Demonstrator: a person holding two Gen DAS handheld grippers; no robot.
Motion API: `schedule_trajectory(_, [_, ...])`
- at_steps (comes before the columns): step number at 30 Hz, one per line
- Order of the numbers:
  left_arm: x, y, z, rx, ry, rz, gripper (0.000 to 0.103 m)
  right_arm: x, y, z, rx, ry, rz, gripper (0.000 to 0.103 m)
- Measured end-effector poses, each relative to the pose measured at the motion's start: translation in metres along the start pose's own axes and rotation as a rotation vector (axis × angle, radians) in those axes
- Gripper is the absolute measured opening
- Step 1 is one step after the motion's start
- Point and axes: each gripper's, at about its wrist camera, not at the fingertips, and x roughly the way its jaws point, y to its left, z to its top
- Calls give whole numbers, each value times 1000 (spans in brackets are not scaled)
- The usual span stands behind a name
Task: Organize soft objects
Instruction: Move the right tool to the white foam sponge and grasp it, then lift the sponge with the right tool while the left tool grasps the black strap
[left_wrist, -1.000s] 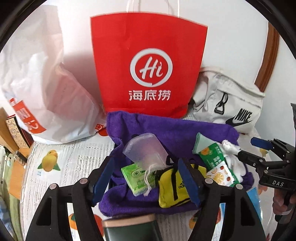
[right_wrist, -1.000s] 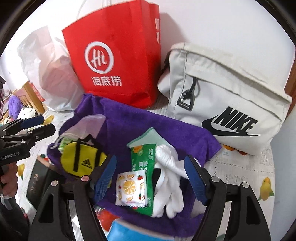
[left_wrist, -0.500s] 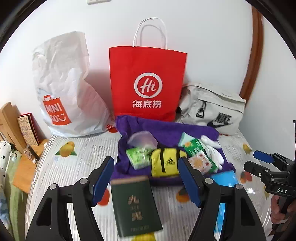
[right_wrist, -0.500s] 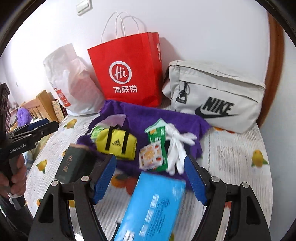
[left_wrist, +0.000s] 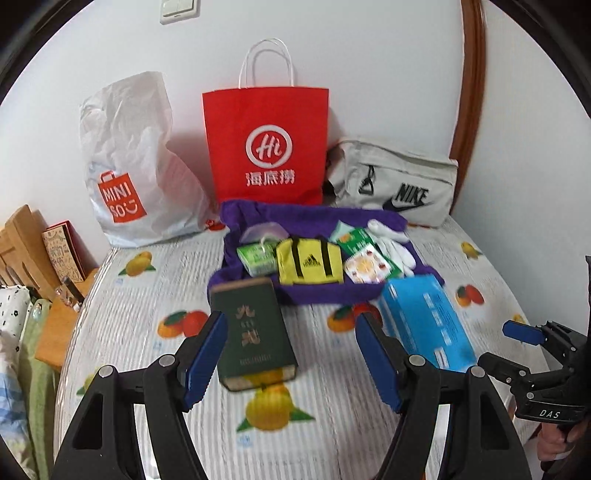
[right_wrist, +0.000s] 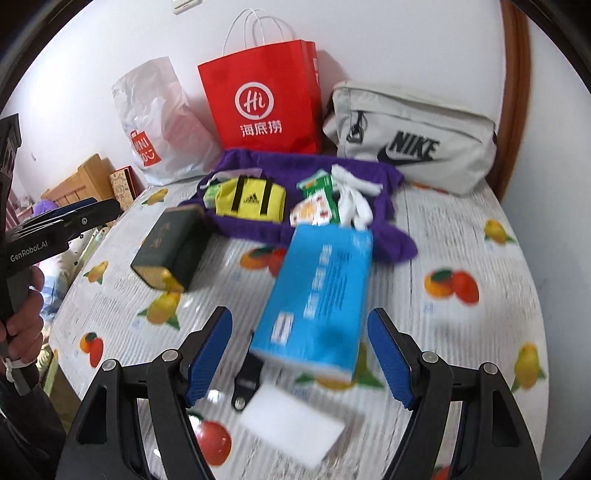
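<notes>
A purple towel (left_wrist: 317, 291) (right_wrist: 391, 240) lies mid-table. On it rest a yellow pouch (left_wrist: 308, 260) (right_wrist: 251, 201), white gloves (left_wrist: 393, 245) (right_wrist: 354, 199), green tissue packs (left_wrist: 255, 258) and a snack packet (left_wrist: 367, 264) (right_wrist: 314, 208). My left gripper (left_wrist: 290, 360) hangs open above a dark green box (left_wrist: 253, 332) (right_wrist: 168, 247). Over a blue box (right_wrist: 317, 299) (left_wrist: 424, 326) my right gripper (right_wrist: 299, 356) is open too. Neither holds anything.
Along the back wall stand a white plastic bag (left_wrist: 133, 166), a red paper bag (left_wrist: 266, 147) and a grey Nike bag (left_wrist: 399, 184) (right_wrist: 413, 140). A white block (right_wrist: 295, 428) and a black clip (right_wrist: 247, 380) lie near the right gripper. The fruit-print tablecloth (left_wrist: 147, 314) ends at left, by wooden furniture (left_wrist: 22, 240).
Both grippers have drawn back from the towel, so the whole table and the bags now show. The green and blue boxes came into view. Jaws stayed open.
</notes>
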Motion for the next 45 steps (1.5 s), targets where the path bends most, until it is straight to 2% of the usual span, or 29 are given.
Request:
schedule_trajectory(12, [-7,1,-56,-25,50,-24,70,-2,-1,-69,8,15,33,75])
schedule_trajectory(14, [-3,0,-64,-32,68,-44,70,3,1,-78,-5,23,36,81])
schedule_trajectory(17, [4,-2,-76,-35,96,-70,70,14,5,-90,-55,29,8,81])
schedule_trajectory(22, [12,-5,-86,-23,123,-88,70,38,3,-99,-86,64,-9,82])
schedule_trajectory(27, [18,-7,-92,-18,141,-99,70,53,4,-99,-83,57,-4,82])
schedule_trajectory(31, [24,-12,-95,-1,156,-111,70,49,7,-97,-94,-6,18,81])
schedule_trajectory(35, [35,-19,-100,13,187,-122,70,44,8,-98,-108,-46,27,73])
schedule_trajectory(39, [46,-27,-106,25,216,-140,70,37,5,-103,-94,-49,44,66])
schedule_trajectory(45, [56,-36,-110,42,243,-152,70,33,0,-114,-84,-7,113,69])
